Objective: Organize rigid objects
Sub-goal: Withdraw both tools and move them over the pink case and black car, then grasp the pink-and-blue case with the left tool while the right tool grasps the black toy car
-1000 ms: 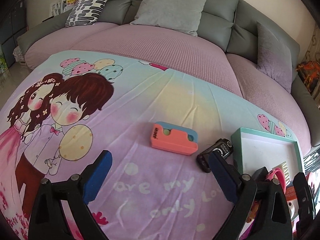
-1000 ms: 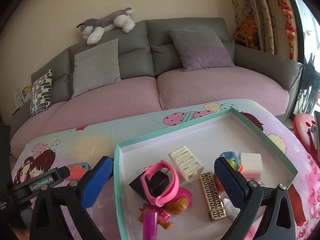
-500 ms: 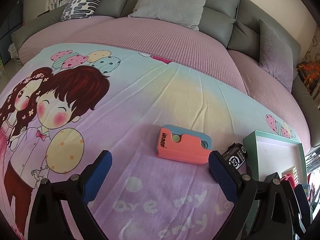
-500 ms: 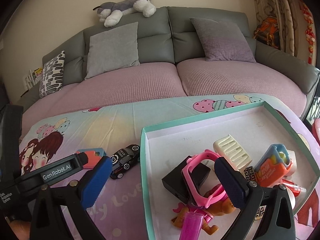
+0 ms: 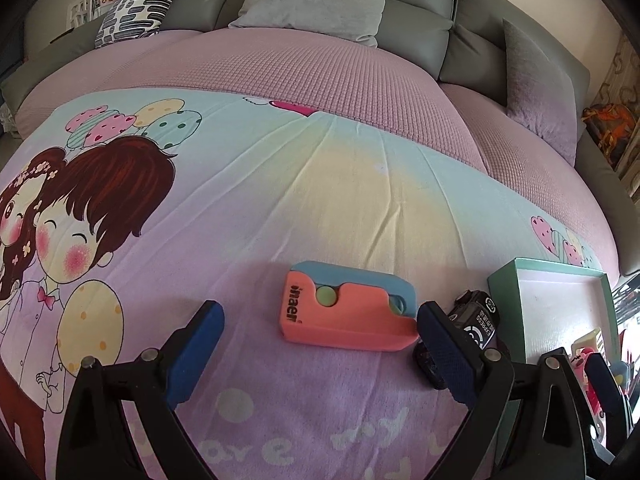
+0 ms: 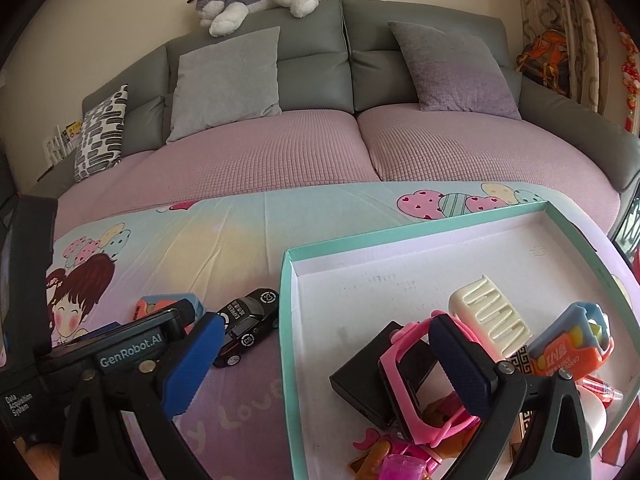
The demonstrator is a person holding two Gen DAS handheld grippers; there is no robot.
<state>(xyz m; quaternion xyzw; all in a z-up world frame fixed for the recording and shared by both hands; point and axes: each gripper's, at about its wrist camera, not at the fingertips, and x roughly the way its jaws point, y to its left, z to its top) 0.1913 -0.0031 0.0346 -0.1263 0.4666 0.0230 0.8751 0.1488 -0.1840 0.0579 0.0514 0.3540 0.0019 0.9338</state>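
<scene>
An orange and blue utility-knife-shaped block (image 5: 348, 308) lies flat on the cartoon cloth, just ahead of my open left gripper (image 5: 320, 344), between its blue pads. A black toy car (image 5: 472, 324) (image 6: 248, 330) rests beside it, partly behind my right pad, next to the teal tray (image 5: 504, 284) (image 6: 285, 320). My right gripper (image 6: 320, 364) stands open and empty over the tray's left wall. Inside the tray lie a pink watch (image 6: 412, 368), a black box (image 6: 360, 376), a cream hair clip (image 6: 492, 316) and an orange and blue knife toy (image 6: 572, 344).
A sofa (image 6: 320, 152) with pink seat covers and grey cushions (image 6: 228, 80) runs behind the table. A plush dog (image 6: 252, 0) lies on its backrest. The left gripper's body (image 6: 100, 356) shows at the left of the right wrist view. The cloth (image 5: 280, 200) spreads bare toward the sofa.
My left gripper has moved forward and down toward the orange and blue block, which now sits between the pads. My right gripper has shifted left, from over the tray toward its left wall.
</scene>
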